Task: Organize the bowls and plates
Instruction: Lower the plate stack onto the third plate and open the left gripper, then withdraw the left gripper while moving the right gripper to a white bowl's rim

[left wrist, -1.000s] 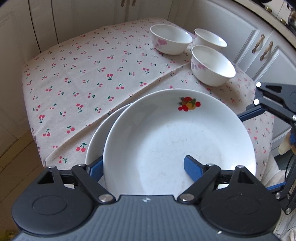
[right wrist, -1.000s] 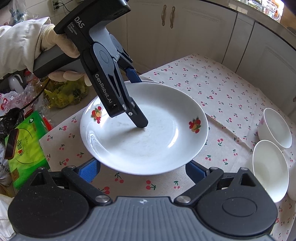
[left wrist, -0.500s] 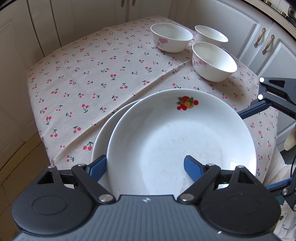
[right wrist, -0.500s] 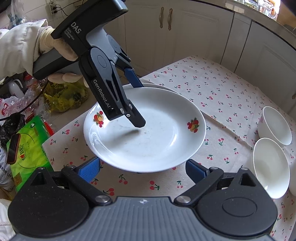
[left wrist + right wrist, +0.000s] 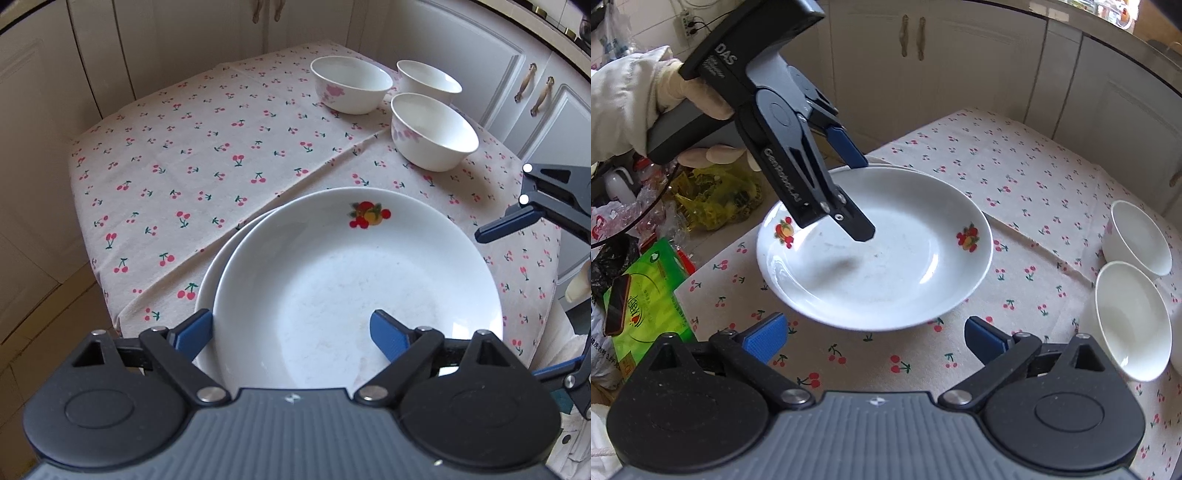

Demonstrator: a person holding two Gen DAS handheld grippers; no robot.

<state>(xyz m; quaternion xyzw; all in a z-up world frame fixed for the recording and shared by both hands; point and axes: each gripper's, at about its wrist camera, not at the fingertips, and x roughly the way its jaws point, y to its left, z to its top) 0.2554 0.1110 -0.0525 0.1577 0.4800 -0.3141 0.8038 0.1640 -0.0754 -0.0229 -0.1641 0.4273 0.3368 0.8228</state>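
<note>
White glazed china fills the near ground: the top plate (image 5: 354, 284) lies stacked on a second plate (image 5: 221, 266) whose rim shows only as a crescent on its left, both close to the near corner of the worktop (image 5: 207, 162). The left gripper (image 5: 291, 330) straddles the top plate's near rim, one blue pad outside it, the other above the well; its jaws are opening, and neither pad presses the china. A second ago the inner finger was down on the plate's floor; now it hangs above it, and the gripper has lifted and drawn back toward the gloved hand (image 5: 701, 99).

The right gripper (image 5: 875, 338) hovers just short of the plate's rim, jaws spread wide with only cloth between them, holding nothing. It has not shifted.

The top plate is round and shallow with a broad sloping rim, glossy, faintly scuffed in the middle, with fruit prints at opposite sides. The tablecloth (image 5: 1015, 184) is matte beige cotton dotted with red cherries, creased by a diagonal fold running past the plates.

Beyond the fold the cloth lies bare across its middle and left, giving free room. At the far right stand three bowls (image 5: 434, 131), smooth white and deep-sided with pink flowers, clustered near the worktop's far edge, well apart from the plates.
</note>
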